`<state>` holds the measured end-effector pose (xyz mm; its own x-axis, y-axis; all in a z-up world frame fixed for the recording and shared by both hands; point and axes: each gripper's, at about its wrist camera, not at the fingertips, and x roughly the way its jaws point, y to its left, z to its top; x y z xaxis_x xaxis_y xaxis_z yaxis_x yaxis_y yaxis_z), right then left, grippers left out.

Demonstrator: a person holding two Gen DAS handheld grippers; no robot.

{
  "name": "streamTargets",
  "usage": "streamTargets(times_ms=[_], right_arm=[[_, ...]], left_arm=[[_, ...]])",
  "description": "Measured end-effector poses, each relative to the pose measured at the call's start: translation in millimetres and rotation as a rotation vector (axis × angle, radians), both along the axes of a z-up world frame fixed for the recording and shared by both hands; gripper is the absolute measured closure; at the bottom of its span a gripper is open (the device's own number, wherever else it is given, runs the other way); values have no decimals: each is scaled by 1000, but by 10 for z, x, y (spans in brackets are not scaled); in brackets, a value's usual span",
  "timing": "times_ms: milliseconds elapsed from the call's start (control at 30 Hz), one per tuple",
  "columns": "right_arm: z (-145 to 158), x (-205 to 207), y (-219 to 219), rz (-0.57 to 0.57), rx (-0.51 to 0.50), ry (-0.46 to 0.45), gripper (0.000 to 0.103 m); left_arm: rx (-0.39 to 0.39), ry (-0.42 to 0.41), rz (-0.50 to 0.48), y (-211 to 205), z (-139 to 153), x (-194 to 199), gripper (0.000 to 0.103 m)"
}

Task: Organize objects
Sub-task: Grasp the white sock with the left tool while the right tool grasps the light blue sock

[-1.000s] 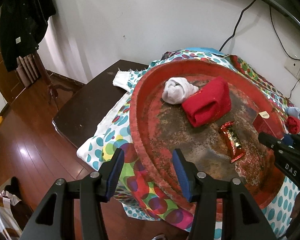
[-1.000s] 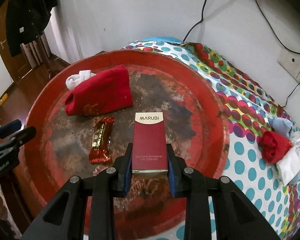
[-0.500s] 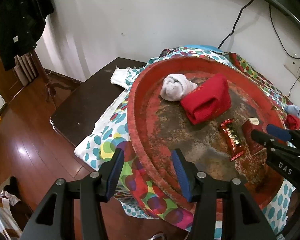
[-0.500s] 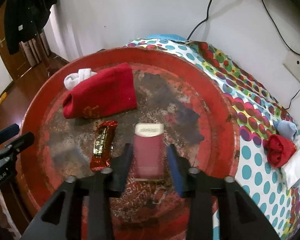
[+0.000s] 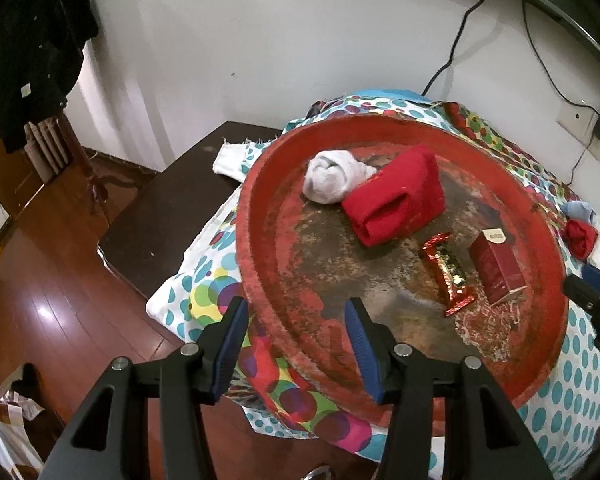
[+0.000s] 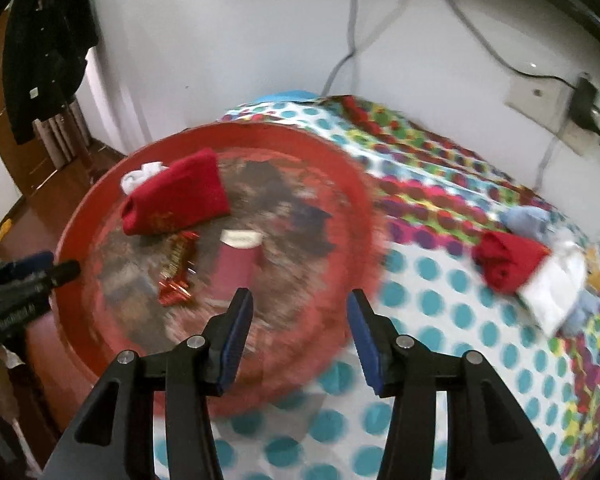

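Left gripper [image 5: 296,344]: matte black plastic two-finger frame, triangular cut-outs in each arm, round silver screw heads at pivots, blue ribbed pads lining inner finger faces. Right gripper [image 6: 298,334]: same build, black arms, silver screws, blue ribbed pads. In right wrist view, left unit's side carries white lettering, too blurred to read, possibly brand mark. No sleeve or hand visible.

Ahead of the open left tongs [image 5: 296,340], the dark red box [image 5: 497,266] bears a pale label too small to read, and the gold-lettered snack wrapper [image 5: 448,274] is likewise illegible.
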<state>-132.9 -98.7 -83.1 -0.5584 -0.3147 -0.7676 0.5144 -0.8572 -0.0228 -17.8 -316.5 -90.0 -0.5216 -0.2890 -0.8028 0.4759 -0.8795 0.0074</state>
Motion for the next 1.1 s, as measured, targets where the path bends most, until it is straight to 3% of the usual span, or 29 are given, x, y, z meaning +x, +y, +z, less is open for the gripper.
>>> streamTargets(times_ms=[433,600,667,767,867,900,933,967,1100], right_arm=[[-77,-456,2080,-349,-30,26,53],[-200,-780,2402,-332,46,43,46],[-251,-882,2450,-320,38,29,42],[-340,-1094,2437,-298,24,15,37],[-408,-1233,2391,-291,4,2,36],[-429,-1275,2375,-287,5,6,37],[-454,-1311,2357,-271,6,2,47],[-474,-1331,2352,-256,0,-15,67],[-451,-1194,2435,-250,-18,-9,74]], left_arm=[[-187,6,-118,508,272,-31,51],[-248,19,-274,1088,485,-143,51],[-237,31,-348,1343,549,-221,51],[-141,39,-505,1792,609,-483,51],[-94,34,-595,2201,581,-780,51],[-101,39,-633,2398,553,-912,51],[-102,46,-659,2522,529,-1001,51],[-101,40,-683,2651,486,-1100,51],[-32,15,-777,3130,296,-1490,51]])
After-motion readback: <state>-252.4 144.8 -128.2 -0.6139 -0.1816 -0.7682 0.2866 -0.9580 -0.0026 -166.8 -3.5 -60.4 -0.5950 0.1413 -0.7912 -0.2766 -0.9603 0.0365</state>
